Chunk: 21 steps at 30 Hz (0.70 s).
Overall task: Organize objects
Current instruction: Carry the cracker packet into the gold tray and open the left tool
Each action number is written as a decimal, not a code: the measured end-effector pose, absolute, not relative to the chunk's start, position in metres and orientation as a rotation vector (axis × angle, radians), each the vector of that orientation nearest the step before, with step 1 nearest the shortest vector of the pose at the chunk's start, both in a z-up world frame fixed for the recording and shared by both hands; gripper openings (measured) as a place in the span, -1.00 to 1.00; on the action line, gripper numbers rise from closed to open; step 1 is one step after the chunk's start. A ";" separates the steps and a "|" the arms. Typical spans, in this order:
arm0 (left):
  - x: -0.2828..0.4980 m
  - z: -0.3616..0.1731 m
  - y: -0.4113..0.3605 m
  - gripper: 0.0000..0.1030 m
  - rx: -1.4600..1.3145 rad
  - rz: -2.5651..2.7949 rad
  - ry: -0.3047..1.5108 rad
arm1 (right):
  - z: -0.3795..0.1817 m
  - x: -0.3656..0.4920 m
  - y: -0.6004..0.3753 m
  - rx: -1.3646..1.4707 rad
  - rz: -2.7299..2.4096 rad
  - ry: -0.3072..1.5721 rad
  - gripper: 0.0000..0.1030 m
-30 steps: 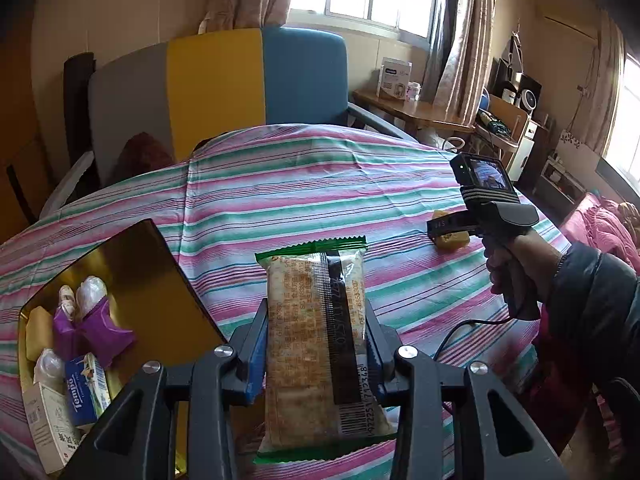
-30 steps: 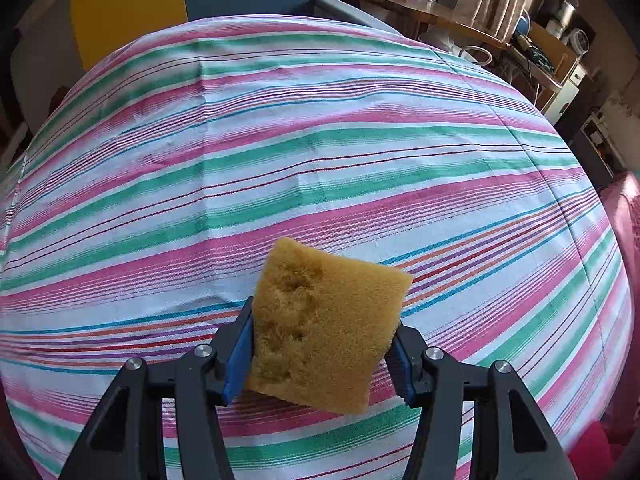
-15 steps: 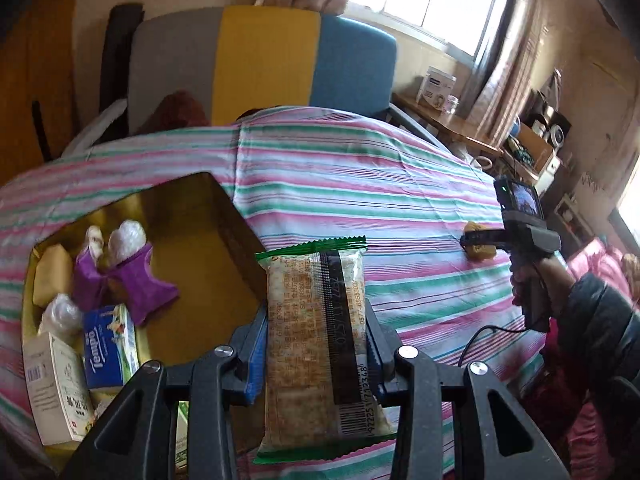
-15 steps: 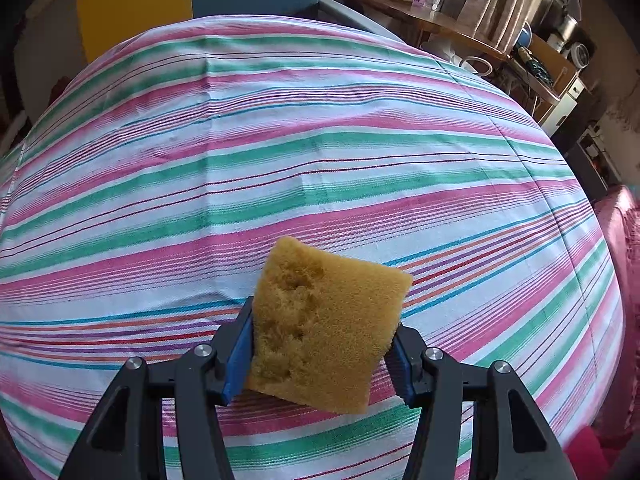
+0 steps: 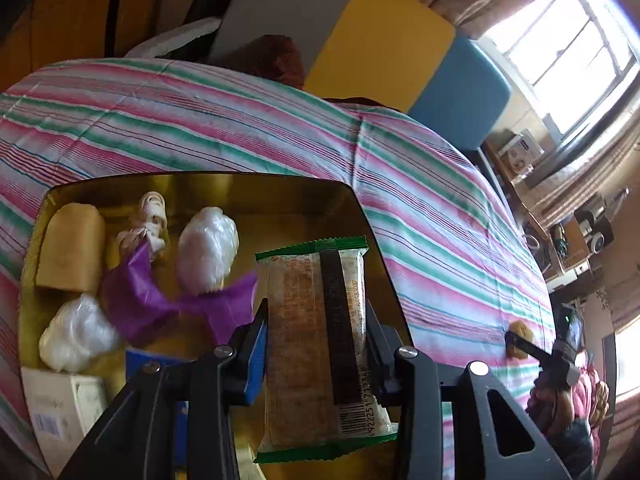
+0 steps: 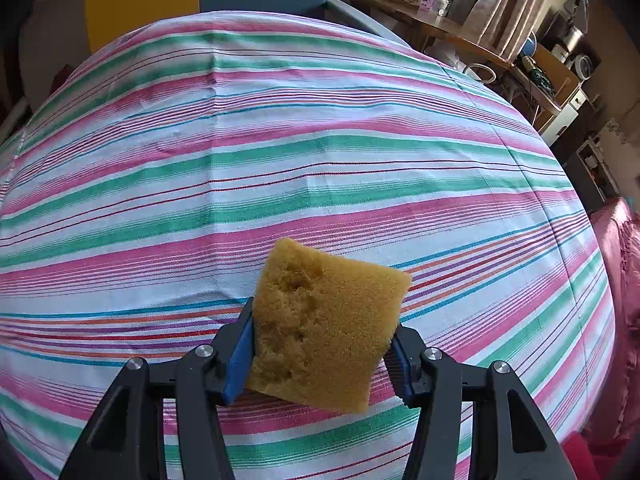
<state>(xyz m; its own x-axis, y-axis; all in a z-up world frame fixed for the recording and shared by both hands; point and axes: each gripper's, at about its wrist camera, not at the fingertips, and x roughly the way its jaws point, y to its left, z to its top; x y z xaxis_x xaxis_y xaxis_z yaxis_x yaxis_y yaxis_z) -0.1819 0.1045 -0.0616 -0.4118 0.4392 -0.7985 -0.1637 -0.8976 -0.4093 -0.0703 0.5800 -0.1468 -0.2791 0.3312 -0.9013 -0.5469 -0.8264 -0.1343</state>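
The left gripper clenched a cracker packet over the gold tray, likely to drop it in; the right gripper squeezed a sponge, waiting.

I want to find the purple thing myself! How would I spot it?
Look inside the shiny gold tray on the striped tablecloth. The crumpled purple wrapper lies in its middle, between two white plastic-wrapped lumps; nothing else there is purple.
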 end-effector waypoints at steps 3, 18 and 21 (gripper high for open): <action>-0.200 -0.073 0.112 -0.23 -1.482 2.372 -0.368 | -0.147 -0.070 0.580 -1.431 2.130 0.271 0.11; -0.237 -0.111 0.138 -0.20 -1.579 2.410 -0.252 | -0.149 -0.071 0.584 -1.436 2.131 0.260 0.11; -0.234 -0.109 0.137 -0.11 -1.573 2.417 -0.242 | -0.149 -0.071 0.587 -1.436 2.132 0.266 0.11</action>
